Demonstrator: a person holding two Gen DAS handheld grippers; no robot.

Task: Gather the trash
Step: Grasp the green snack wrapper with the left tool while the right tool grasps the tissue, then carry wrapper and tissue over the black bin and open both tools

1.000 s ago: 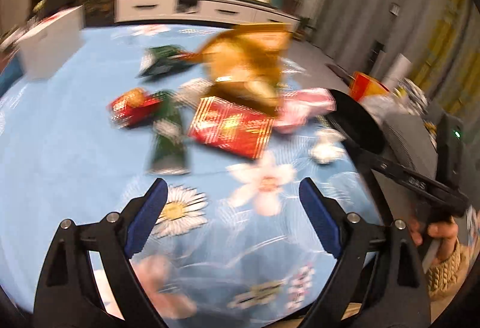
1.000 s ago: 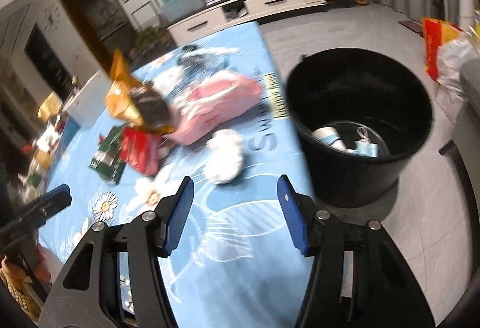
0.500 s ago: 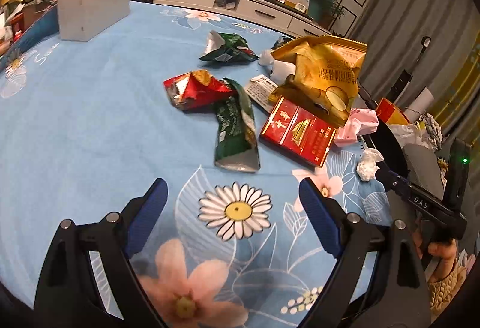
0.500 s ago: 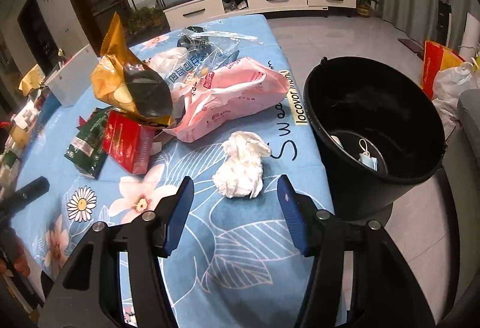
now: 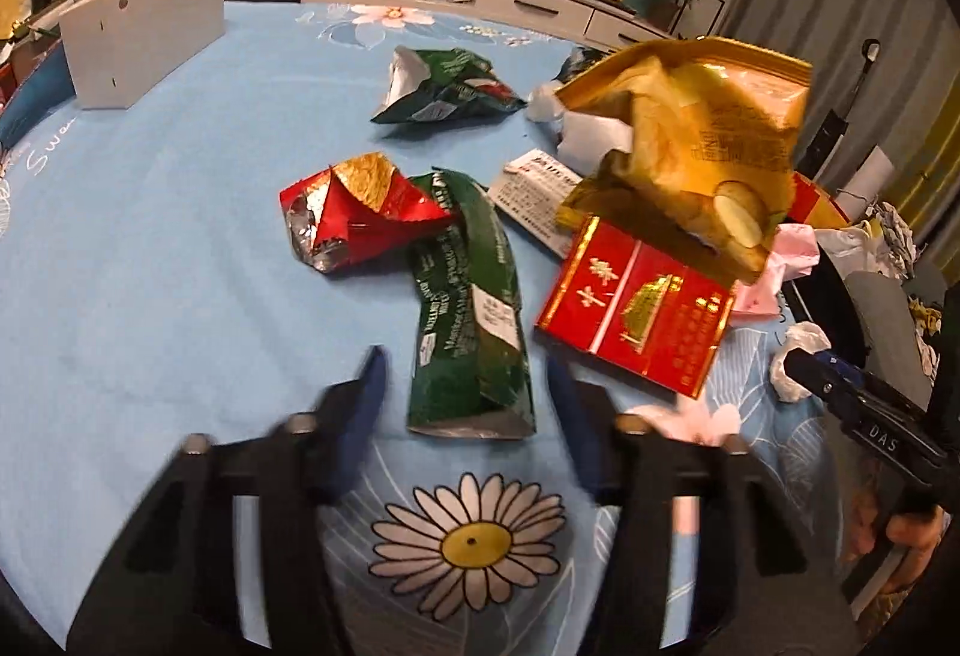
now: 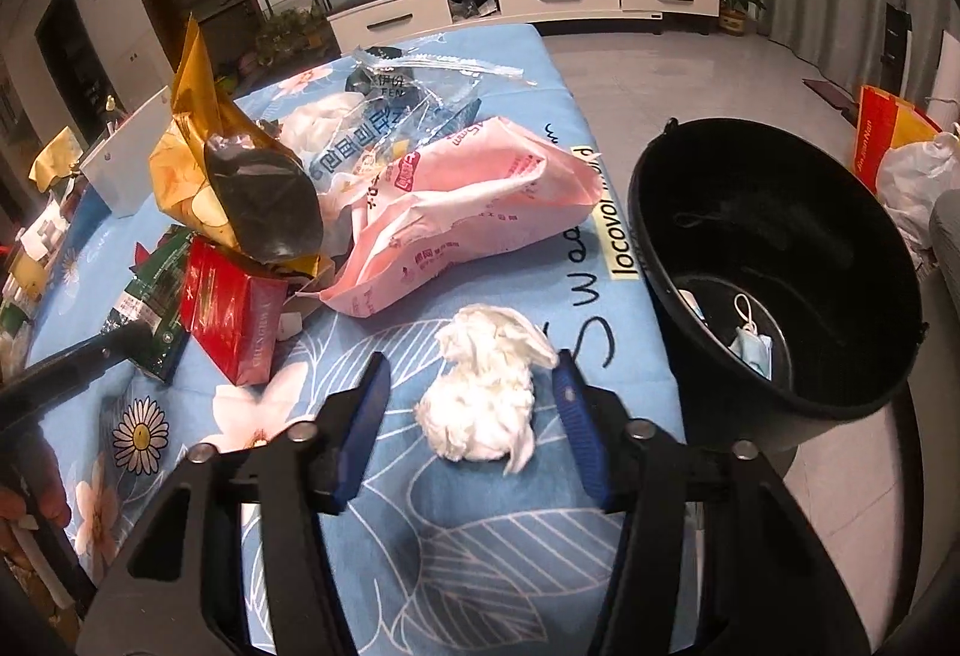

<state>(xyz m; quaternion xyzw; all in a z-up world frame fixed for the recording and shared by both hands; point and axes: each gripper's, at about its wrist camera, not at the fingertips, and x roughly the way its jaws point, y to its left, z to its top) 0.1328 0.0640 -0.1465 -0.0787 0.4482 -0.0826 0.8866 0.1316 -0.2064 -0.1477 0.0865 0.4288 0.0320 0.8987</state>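
1. Left wrist view: the left gripper (image 5: 462,386) is lowered over the flat dark green foil wrapper (image 5: 468,320), which lies on the light blue flowered tablecloth (image 5: 150,266). The near end of the wrapper is between the blue pads, but it is not yet touched; the jaws are closing.
2. Right wrist view: the right gripper (image 6: 474,392) is placed around the crumpled white paper tissue (image 6: 483,395). The right pad seems to be just at the tissue and the left pad is apart from it; the jaws are closing, and no firm grip is seen yet.
3. The step in hand is judged to be the first grasp, one piece of trash for each gripper.
4. The black round plastic bin (image 6: 780,260) stands on the floor just beside the table edge, with a few items already at its bottom.
5. Next, both grips must be completed; the thin wrapper probably needs the pads pressed low to the cloth. Then the pieces are to be carried over the bin and released.
6. Other wrappers, such as the red flat carton (image 5: 636,314), remain on the table.
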